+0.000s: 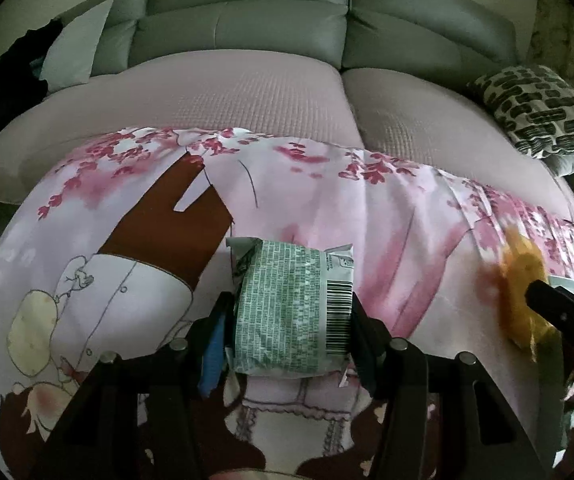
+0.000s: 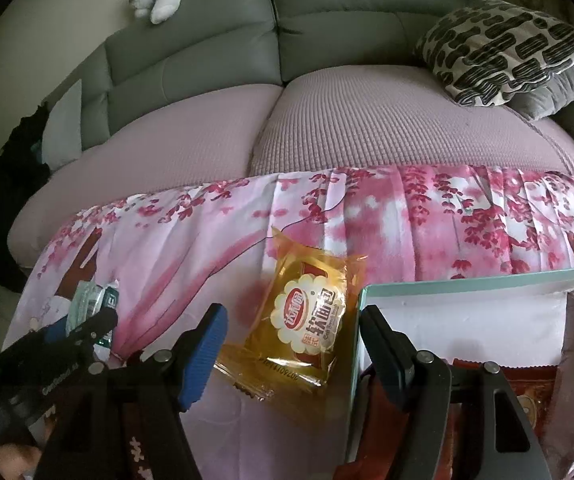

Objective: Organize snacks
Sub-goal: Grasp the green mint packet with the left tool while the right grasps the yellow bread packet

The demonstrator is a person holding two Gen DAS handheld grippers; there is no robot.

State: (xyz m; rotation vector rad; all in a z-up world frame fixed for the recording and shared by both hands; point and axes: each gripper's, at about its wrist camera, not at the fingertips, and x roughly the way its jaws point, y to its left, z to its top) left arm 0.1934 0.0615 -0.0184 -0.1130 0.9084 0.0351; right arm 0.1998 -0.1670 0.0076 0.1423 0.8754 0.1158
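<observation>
I am seeing two snack packs, one per gripper. The green pack (image 1: 293,312) is lying on the pink floral cloth (image 1: 387,208), its long axis running away from the left wrist camera, barcode along its right edge, crimped ends near and far. It is pale green with dense white print. The left gripper (image 1: 293,320) is clenching it: both fingers (image 1: 361,332) are pressing its sides.

The yellow pack (image 2: 307,316) is lying flat on the same cloth, long axis pointing away and leaning slightly right, label upward: translucent amber wrap, white scalloped badge, red band. The right gripper (image 2: 291,328) is straddling it; whether its fingers (image 2: 205,344) are touching the wrap I cannot tell. The right finger is sitting at the corner of one teal-rimmed box (image 2: 467,280), just right of the pack.
</observation>
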